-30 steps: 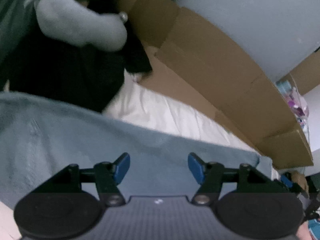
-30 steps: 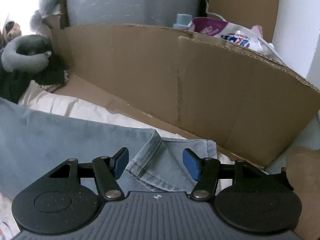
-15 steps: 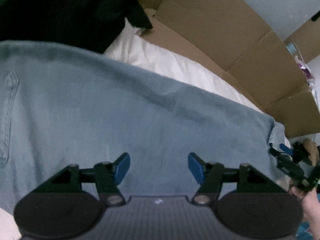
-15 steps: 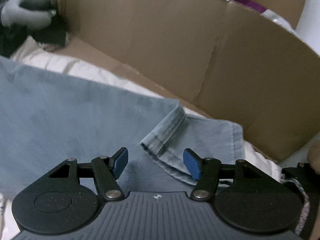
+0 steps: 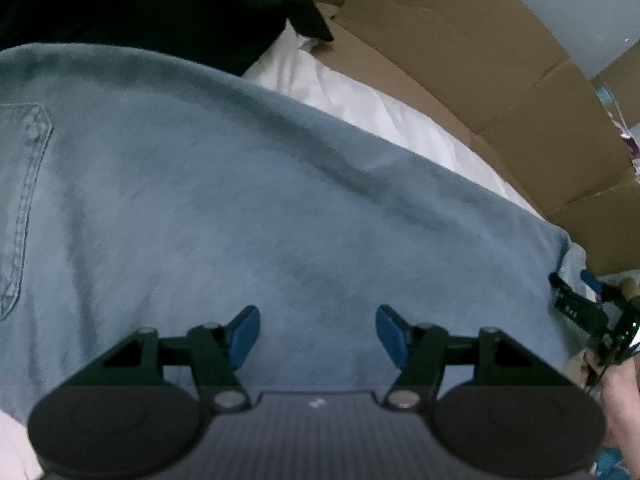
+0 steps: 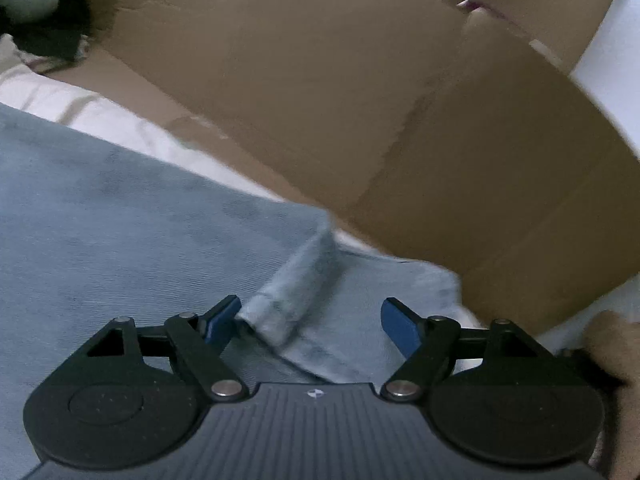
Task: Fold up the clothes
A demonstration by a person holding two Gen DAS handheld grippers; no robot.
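A tall cardboard wall (image 6: 360,92) closes the far and right sides of the scene, with a white bed sheet (image 5: 360,104) running along its foot. Over the sheet lies the task's thing, a pair of blue jeans (image 5: 224,184), spread flat and filling the near half of both views; a stitched back pocket (image 5: 24,200) shows at the far left, and a dark heap of clothing (image 5: 140,4) sits beyond the jeans' far edge. At the right end the leg hem (image 6: 296,300) is turned back on itself in a thick fold. The left gripper (image 5: 318,334) hangs over plain denim, jaws parted with nothing between them. The right gripper (image 6: 310,322) has just been opening its jaws; they now stand wide to either side of the turned-back hem, the pads not pressing on it. Judged by appearance, the denim is fairly heavy, limp yet thick, not slippery, not fragile; it should crease broadly and sag if lifted at one point. The stitched hem and the waistband offer the firmest hold.
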